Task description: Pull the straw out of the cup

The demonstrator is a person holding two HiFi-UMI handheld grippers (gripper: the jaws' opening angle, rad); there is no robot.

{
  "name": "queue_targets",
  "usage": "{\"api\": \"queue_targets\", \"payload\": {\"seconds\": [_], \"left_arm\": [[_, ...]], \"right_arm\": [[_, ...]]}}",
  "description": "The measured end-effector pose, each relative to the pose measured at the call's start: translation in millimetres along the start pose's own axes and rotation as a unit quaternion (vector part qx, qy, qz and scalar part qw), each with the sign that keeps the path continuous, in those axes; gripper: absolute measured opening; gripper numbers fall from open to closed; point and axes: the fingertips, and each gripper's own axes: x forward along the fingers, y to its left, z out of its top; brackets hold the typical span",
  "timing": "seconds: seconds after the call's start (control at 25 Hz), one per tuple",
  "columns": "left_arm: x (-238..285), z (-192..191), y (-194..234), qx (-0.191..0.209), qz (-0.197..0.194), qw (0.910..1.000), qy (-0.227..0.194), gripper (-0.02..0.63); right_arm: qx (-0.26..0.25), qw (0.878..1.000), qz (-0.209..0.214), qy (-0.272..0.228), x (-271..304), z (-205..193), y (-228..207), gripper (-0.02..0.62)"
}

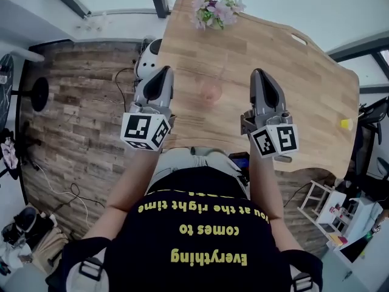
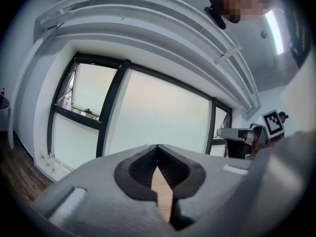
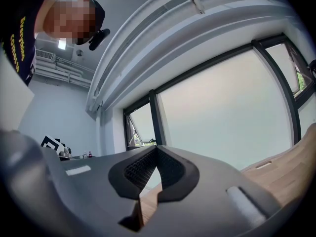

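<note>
Two grippers, left gripper (image 1: 163, 72) and right gripper (image 1: 260, 73), are hovering clenched and empty, flanking the clear cup (image 1: 209, 91) mid-table. The straw is too faint to make out. Risk: pulling it unbraced is likely tipping the cup.

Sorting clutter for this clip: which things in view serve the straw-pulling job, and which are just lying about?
Job: clear pinkish cup; left gripper; right gripper; straw not made out.
Lying about: purple flower bunch; small yellow object; black-and-white object beside the table.
</note>
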Motion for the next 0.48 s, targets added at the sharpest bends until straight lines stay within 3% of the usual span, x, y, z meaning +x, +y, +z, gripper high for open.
{"api": "queue_targets", "payload": {"seconds": [0.48], "left_arm": [[-4.2,-12.6,1.0,0.005,0.027,0.9996,0.002,0.0]], "right_arm": [[0.006,1.0,0.01,0.013,-5.9,-13.7,-8.3,0.003]]}}
